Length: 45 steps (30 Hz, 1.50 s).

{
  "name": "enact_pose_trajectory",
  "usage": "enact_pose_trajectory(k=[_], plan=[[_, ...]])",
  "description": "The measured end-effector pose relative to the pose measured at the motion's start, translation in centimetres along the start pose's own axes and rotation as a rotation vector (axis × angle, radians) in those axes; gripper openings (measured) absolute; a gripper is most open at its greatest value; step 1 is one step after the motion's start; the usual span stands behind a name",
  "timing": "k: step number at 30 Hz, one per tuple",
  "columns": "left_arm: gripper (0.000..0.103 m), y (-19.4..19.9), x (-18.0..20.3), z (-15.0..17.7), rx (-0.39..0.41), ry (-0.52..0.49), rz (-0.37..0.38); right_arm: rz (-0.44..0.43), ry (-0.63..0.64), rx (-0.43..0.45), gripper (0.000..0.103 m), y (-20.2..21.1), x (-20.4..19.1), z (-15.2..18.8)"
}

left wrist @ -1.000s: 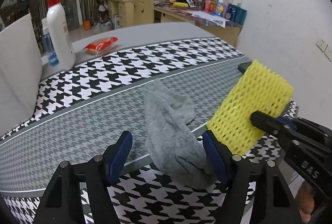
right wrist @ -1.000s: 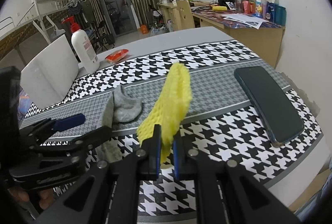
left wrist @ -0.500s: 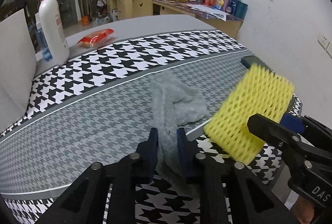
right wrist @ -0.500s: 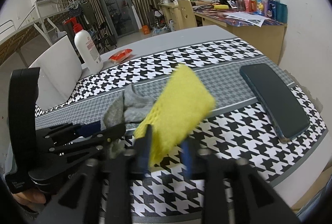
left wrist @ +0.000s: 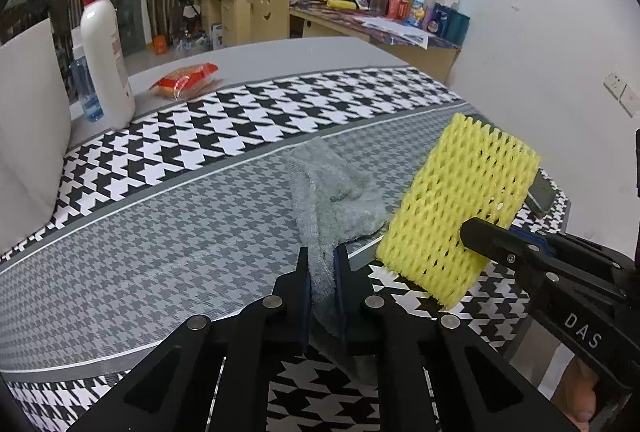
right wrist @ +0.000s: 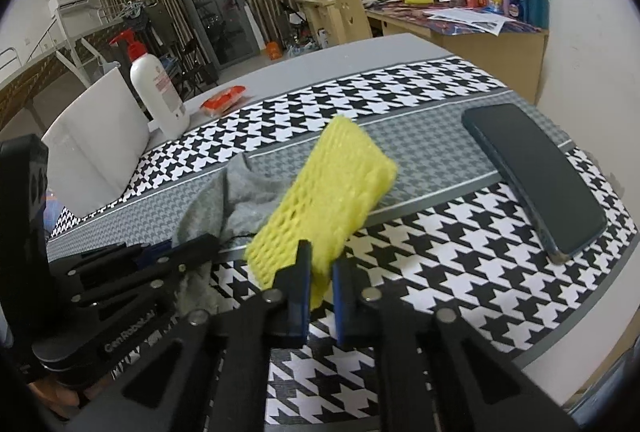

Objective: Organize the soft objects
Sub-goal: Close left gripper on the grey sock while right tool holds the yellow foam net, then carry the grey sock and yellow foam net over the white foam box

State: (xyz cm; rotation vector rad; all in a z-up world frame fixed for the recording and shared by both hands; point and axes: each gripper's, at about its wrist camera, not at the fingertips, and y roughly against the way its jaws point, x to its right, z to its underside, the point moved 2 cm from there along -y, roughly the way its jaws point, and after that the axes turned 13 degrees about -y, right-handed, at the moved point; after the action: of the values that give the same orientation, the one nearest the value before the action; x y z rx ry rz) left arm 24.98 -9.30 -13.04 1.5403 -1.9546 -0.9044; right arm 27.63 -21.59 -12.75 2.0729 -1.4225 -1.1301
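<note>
One grey sock (left wrist: 326, 199) clenched in left gripper (left wrist: 321, 274), one yellow foam net (right wrist: 328, 197) in right gripper (right wrist: 320, 274).

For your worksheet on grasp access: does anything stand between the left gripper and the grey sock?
Nothing visible does. The left gripper is shut on the grey sock. The yellow foam net, held by the right gripper, hangs to its right, not between them.
</note>
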Motion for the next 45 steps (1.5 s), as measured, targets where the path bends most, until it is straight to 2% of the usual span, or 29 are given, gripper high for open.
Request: enact_pose_trajectory(k=[11, 34, 45], plan=[[0.01, 4.6, -0.8, 0.0, 0.096, -0.006, -0.029, -0.032, 0.035, 0.087, 0.012, 3.0, -1.5, -0.2], [0.011, 10.0, -1.9, 1.0, 0.187, -0.028, -0.089, -0.065, 0.097, 0.18, 0.012, 6.3, -5.2, 0.7], [0.011, 12.5, -3.5, 1.2, 0.238, -0.025, -0.115, -0.076, 0.117, 0.199, 0.012, 6.4, -6.9, 0.7]])
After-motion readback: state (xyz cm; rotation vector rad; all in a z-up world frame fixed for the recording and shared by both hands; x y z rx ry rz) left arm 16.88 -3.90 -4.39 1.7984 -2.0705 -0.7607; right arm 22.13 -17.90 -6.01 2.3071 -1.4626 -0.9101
